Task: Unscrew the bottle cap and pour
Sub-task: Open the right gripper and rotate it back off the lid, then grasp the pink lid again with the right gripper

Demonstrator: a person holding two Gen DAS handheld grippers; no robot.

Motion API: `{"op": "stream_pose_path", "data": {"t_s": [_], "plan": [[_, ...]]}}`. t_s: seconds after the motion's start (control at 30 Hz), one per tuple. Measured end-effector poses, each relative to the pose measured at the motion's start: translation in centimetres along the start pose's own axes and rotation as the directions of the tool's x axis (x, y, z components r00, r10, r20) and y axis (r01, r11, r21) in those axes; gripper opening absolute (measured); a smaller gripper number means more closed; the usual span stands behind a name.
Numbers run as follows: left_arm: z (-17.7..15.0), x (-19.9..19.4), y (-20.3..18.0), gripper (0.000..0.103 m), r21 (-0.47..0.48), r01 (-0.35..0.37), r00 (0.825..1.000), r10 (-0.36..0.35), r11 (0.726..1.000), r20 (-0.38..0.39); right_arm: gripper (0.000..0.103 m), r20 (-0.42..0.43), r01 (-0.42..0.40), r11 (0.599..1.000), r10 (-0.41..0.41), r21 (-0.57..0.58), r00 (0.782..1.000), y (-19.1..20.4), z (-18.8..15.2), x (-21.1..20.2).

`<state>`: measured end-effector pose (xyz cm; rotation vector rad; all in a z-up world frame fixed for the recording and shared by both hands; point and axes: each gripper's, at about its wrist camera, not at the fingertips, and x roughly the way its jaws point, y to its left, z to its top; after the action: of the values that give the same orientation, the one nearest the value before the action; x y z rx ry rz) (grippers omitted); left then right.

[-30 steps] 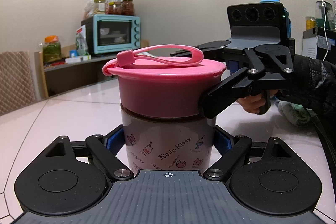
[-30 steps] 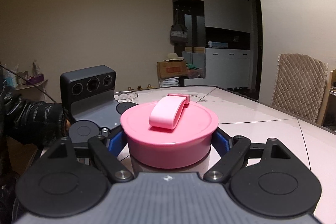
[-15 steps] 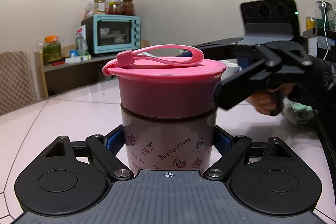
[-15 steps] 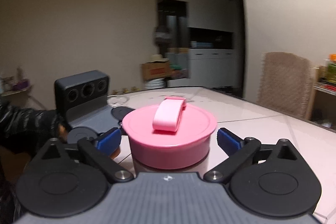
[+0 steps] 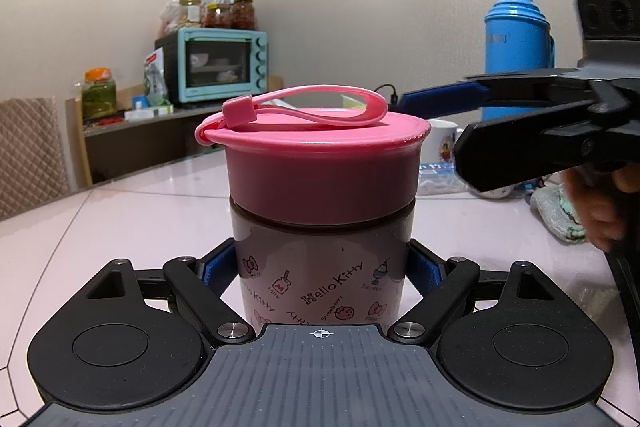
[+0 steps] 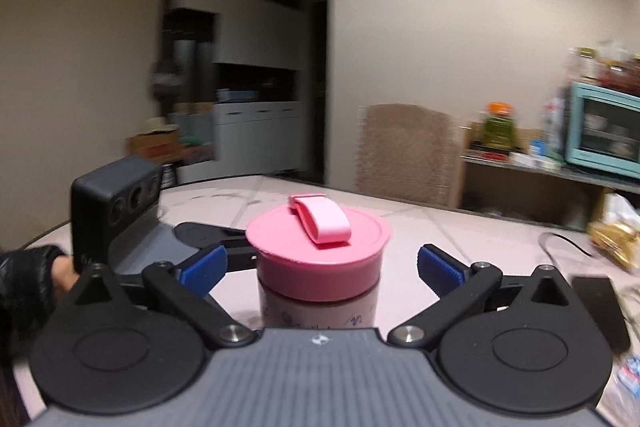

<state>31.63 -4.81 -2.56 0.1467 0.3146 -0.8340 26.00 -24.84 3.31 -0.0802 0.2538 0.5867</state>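
The left hand-held gripper (image 5: pixel 322 273) pinches the printed body of the squat Hello Kitty bottle (image 5: pixel 320 283), upright on the pale pink glossy surface (image 5: pixel 132 223). The right hand-held gripper (image 6: pixel 320 263) is opening — blue pads (image 6: pixel 440 265) clear of the round pink screw cap (image 6: pixel 318 247) on both sides, cap between them. Bare surface lies beyond; a blue thermos (image 5: pixel 516 47) stands well apart.

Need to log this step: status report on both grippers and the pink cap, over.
Left gripper clamped on bottle. Right gripper opening, pads clear of pink cap. Cap on. Nothing blocking.
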Motion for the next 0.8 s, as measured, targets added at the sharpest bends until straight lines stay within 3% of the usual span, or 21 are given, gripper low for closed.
{"op": "stream_pose_path", "data": {"t_s": [0.17, 0.37, 0.6, 0.8], "plan": [[-0.1, 0.0, 0.0, 0.09, 0.0, 0.0, 1.0, 0.0, 1.0, 0.0, 0.103, 0.023, 0.152, 0.987, -0.153, 0.048, 0.988, 2.2, -0.3, -0.1], [-0.1, -0.1, -0.1, 0.09, -0.001, 0.0, 1.0, 0.0, 1.0, 0.0, 0.103, 0.015, 0.271, 0.961, -0.273, 0.056, 0.962, 4.2, -1.0, 0.9], [-0.1, -0.2, -0.2, 0.09, -0.002, 0.0, 1.0, 0.0, 1.0, -0.001, 0.103, 0.03, 0.361, 0.93, -0.364, 0.061, 0.931, 5.1, -1.4, 1.5], [0.0, -0.2, -0.3, 0.09, -0.002, 0.0, 1.0, 0.0, 1.0, -0.001, 0.103, 0.04, 0.387, 0.919, -0.391, 0.073, 0.92, 5.2, -1.3, 2.4]]}}
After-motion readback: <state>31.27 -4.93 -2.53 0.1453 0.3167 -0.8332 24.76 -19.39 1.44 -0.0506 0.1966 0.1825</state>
